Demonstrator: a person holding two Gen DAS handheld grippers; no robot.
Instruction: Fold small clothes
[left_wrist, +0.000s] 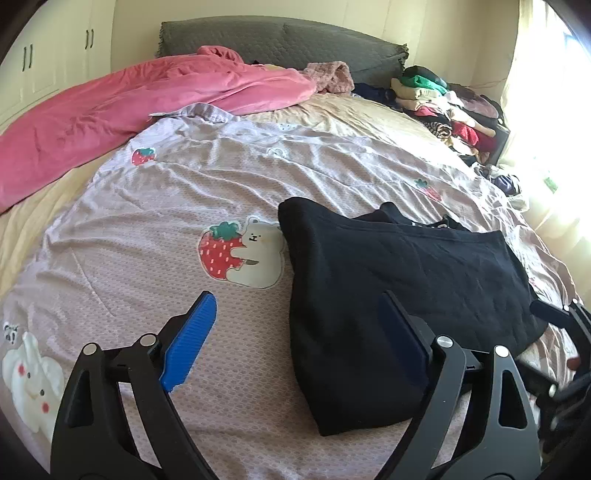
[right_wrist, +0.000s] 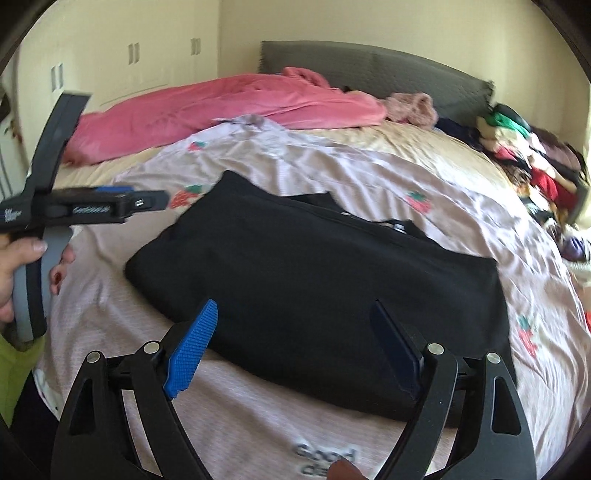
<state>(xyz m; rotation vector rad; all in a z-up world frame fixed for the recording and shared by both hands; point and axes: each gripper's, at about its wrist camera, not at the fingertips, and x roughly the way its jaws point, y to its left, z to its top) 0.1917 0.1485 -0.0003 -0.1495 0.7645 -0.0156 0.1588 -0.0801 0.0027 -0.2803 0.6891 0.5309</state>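
The black garment lies folded flat on the bed's lilac strawberry sheet, at three o'clock of the printed bear. Both tools, left and right, stand open and empty above its near edge. To finish well, I'd pinch one short end at both corners and fold evenly, smoothing creases. A pink quilt lies at eleven o'clock, a clothes pile at one o'clock.

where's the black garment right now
The black garment lies folded on the strawberry-print sheet, right of centre in the left wrist view, beside the bear print.
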